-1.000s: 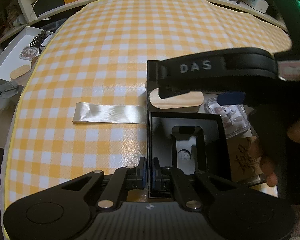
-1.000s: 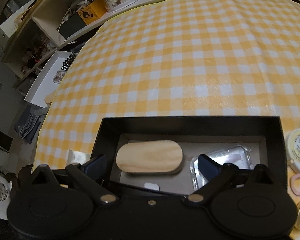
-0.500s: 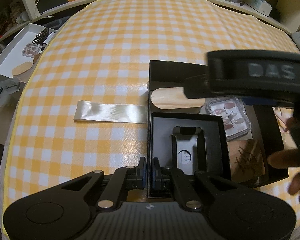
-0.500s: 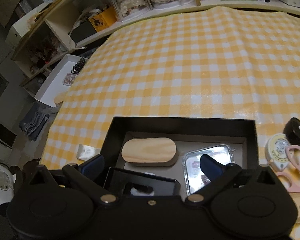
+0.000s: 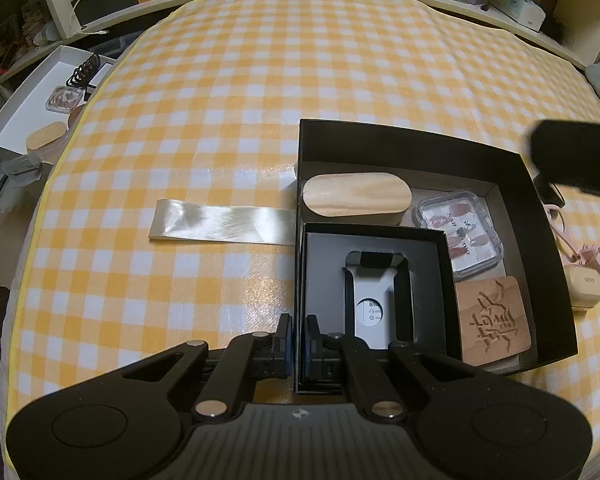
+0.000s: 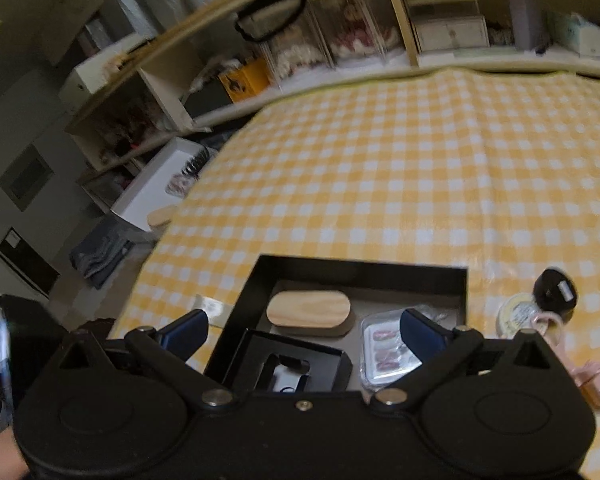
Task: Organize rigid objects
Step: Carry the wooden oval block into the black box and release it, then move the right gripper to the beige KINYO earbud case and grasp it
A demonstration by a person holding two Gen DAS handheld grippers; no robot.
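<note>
The large black box (image 5: pixel 532 208) lies open on the yellow-checked tablecloth (image 5: pixel 260 100). Inside it, at the corner nearest the left gripper (image 5: pixel 299 340), sits a smaller black box (image 5: pixel 380 236) with a grey insert. The left gripper's jaws are clamped on the near left wall of the large black box, one finger outside it and one inside. Ahead of these fingers, past the smaller box, lies an oval wooden block (image 5: pixel 356 199); to its right is a clear case of press-on nails (image 5: pixel 458 236), and nearer, a carved wooden tile (image 5: pixel 494 320).

Left of the fingers, a pale ribbon strip (image 5: pixel 224 226) lies flat on the cloth, its end at the box wall.

The right gripper (image 6: pixel 304 332) hangs above the box with its jaws spread wide, nothing between them. Right of its fingers, on the cloth, lie a black round lid (image 6: pixel 556 290), a tape measure (image 6: pixel 518 314) and a pink device (image 6: pixel 592 384).
</note>
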